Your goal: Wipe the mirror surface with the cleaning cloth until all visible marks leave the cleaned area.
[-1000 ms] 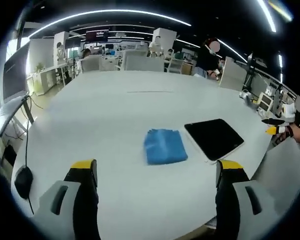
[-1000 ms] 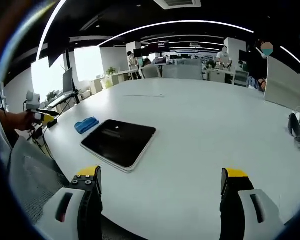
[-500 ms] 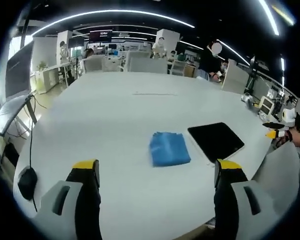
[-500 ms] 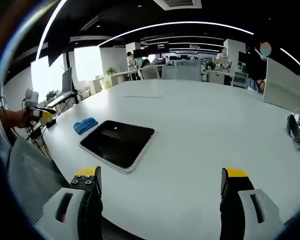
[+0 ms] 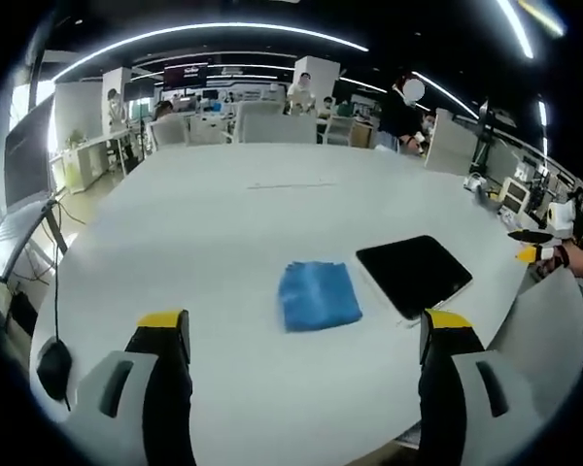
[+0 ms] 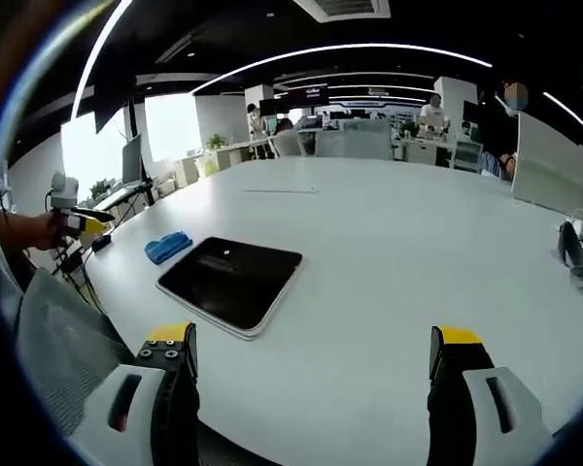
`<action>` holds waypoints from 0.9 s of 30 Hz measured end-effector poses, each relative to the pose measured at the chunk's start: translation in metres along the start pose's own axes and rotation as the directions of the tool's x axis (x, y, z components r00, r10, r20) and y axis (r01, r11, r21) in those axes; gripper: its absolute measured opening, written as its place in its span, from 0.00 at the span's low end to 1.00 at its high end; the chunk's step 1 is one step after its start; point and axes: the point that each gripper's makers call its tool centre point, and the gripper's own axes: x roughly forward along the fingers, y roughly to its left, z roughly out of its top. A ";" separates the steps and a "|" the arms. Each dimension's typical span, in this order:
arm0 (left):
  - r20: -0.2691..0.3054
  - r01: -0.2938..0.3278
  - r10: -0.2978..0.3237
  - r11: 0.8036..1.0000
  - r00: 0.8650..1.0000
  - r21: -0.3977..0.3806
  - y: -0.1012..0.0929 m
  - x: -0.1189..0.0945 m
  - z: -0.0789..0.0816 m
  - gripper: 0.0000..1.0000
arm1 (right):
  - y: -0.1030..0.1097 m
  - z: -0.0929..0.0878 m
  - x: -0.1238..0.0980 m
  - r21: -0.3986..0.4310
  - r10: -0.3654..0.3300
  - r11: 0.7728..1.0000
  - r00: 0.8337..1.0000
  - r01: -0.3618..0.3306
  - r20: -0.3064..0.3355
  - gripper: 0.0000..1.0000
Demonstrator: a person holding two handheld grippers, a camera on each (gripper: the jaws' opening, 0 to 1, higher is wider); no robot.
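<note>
A folded blue cleaning cloth (image 5: 318, 294) lies flat on the white table (image 5: 223, 223). Right beside it rests the mirror (image 5: 414, 273), a dark rectangular slab with a pale rim. In the right gripper view the mirror (image 6: 231, 280) lies ahead and left, with the cloth (image 6: 168, 246) beyond it. My left gripper (image 5: 304, 335) is open, held above the table's near edge short of the cloth. My right gripper (image 6: 311, 354) is open too, over bare table to the right of the mirror. The other gripper shows small at the right edge (image 5: 536, 251) and at the left edge (image 6: 76, 225).
A mesh chair back (image 6: 49, 349) stands at the table's near edge. A black mouse with its cable (image 5: 51, 357) lies at the left. Small devices (image 6: 575, 245) sit at the table's far right. Desks, screens and people fill the office behind.
Only the cameras have drifted a little; the cloth and mirror lie where they were. Both grippers stay open.
</note>
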 end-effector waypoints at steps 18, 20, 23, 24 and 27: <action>-0.156 0.021 -0.017 0.999 0.988 0.027 -0.024 0.073 -0.004 0.74 | 0.000 0.003 0.001 0.012 0.004 1.000 1.000 -0.005 0.018 0.99; -0.176 0.013 -0.007 0.999 0.984 0.038 -0.026 0.084 -0.008 0.67 | 0.000 0.003 0.001 0.012 0.008 1.000 1.000 -0.008 0.017 0.99; -0.192 -0.002 0.014 0.998 0.981 0.062 -0.027 0.102 -0.013 0.59 | 0.000 0.002 0.002 0.013 0.013 1.000 1.000 -0.014 0.018 0.99; -0.195 -0.002 0.014 0.998 0.981 0.064 -0.028 0.106 -0.014 0.56 | 0.001 0.003 0.001 0.014 0.015 1.000 1.000 -0.015 0.018 0.99; -0.199 -0.007 0.020 0.998 0.980 0.063 -0.029 0.114 -0.017 0.45 | 0.001 0.004 0.001 0.017 0.015 1.000 1.000 -0.016 0.026 0.99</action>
